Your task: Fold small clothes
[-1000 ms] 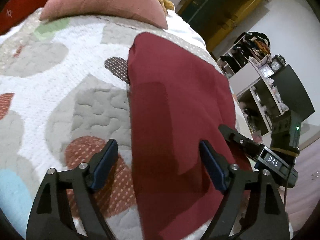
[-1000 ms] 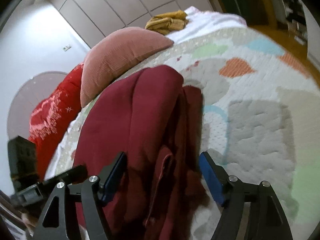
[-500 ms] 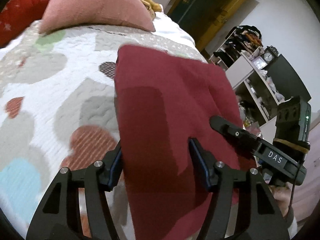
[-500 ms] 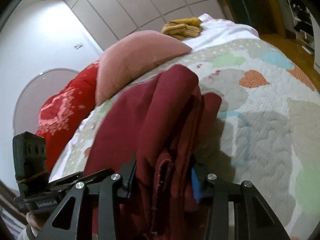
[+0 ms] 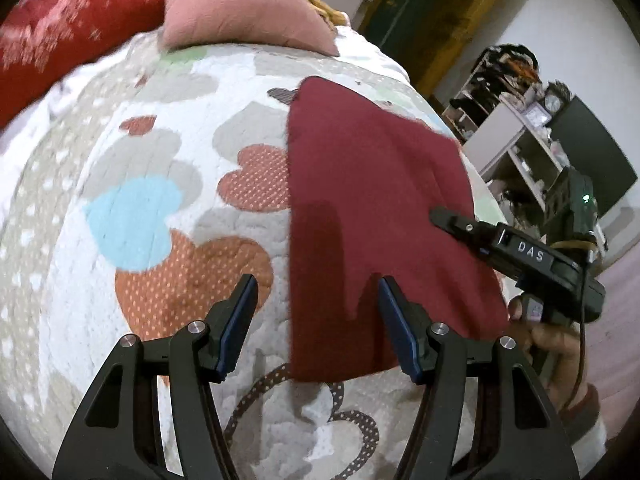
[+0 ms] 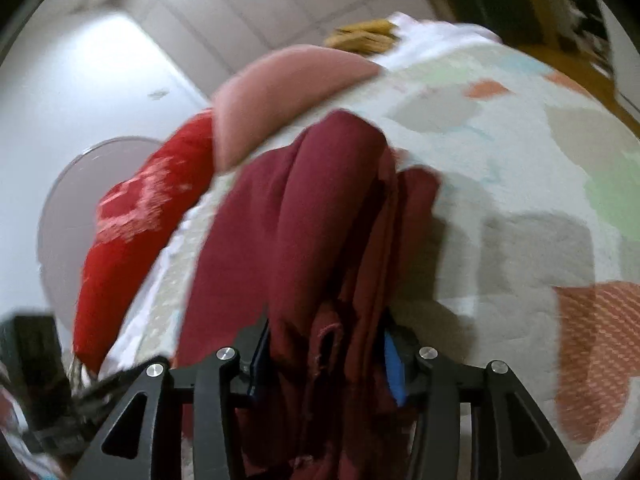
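Observation:
A dark red folded garment (image 5: 372, 208) lies on the heart-patterned quilt (image 5: 152, 184). My left gripper (image 5: 314, 304) is open and empty, its fingers straddling the garment's near left edge from above. My right gripper (image 6: 324, 348) is shut on a thick bunch of the same garment (image 6: 304, 216) at its near edge. The right gripper also shows in the left wrist view (image 5: 516, 256) at the garment's right side, with the hand that holds it.
A pink pillow (image 5: 240, 12) and a red patterned cushion (image 5: 60, 40) lie at the far end of the bed. Shelves with clutter (image 5: 528, 128) stand past the bed's right edge. A yellow folded item (image 6: 364, 36) lies far back.
My left gripper has let go of the garment, opened and pulled back. My right gripper closed on the bunched cloth and still holds it. The garment now lies flatter.

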{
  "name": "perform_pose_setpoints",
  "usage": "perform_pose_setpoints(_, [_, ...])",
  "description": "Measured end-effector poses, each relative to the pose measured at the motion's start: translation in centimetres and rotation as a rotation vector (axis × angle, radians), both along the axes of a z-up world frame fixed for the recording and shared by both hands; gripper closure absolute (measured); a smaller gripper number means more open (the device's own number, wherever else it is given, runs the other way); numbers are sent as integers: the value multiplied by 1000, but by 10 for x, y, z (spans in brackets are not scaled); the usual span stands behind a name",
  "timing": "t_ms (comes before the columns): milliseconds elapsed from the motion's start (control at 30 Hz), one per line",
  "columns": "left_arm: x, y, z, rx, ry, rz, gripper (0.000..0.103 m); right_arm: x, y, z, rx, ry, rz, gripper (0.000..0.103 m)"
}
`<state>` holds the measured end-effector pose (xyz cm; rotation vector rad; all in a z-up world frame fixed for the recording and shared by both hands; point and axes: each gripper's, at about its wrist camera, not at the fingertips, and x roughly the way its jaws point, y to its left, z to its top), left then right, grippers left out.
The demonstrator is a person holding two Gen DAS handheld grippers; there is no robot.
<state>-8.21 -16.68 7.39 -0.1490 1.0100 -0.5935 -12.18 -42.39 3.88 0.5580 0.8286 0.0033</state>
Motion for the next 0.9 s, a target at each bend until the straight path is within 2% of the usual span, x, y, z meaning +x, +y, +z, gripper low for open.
perform_pose_setpoints(67, [0,5,2,2,-13,18,41,0,-11,-1,21,16,-9,56])
perform_pose_setpoints(100, [0,5,5,7,-23,23,41,-2,-13,2,18,18,-16,52])
perform_pose_setpoints(233, [4,0,14,20,-54,15,41,-19,-12,30,-62,-54,-70,50])
perform_pose_setpoints(333, [8,-12,17,35,-80,8,41,-21,7,54,-149,-116,-7,51])
perform_pose_setpoints(400, [10,-19,14,47,-83,5,41,-11,25,62,-242,-123,67,57])
perform_pose_setpoints(500, [14,-34,4,93,-84,-2,41,14,38,53,-334,-88,127,65])
perform_pose_setpoints(567, [17,-42,-2,108,-80,-10,39,31,31,39,-341,-47,119,67])
perform_pose_setpoints(633, [21,-47,-8,113,-77,-12,36,50,14,19,-346,15,85,76])
perform_pose_setpoints(700, [23,-50,-10,114,-73,-4,34,62,1,6,-324,24,68,77])
perform_pose_setpoints(800, [25,-54,-12,124,-74,-2,34,66,-1,6,-313,28,62,77])
perform_pose_setpoints(900, [23,-56,-11,137,-85,0,34,51,9,21,-331,21,74,76])
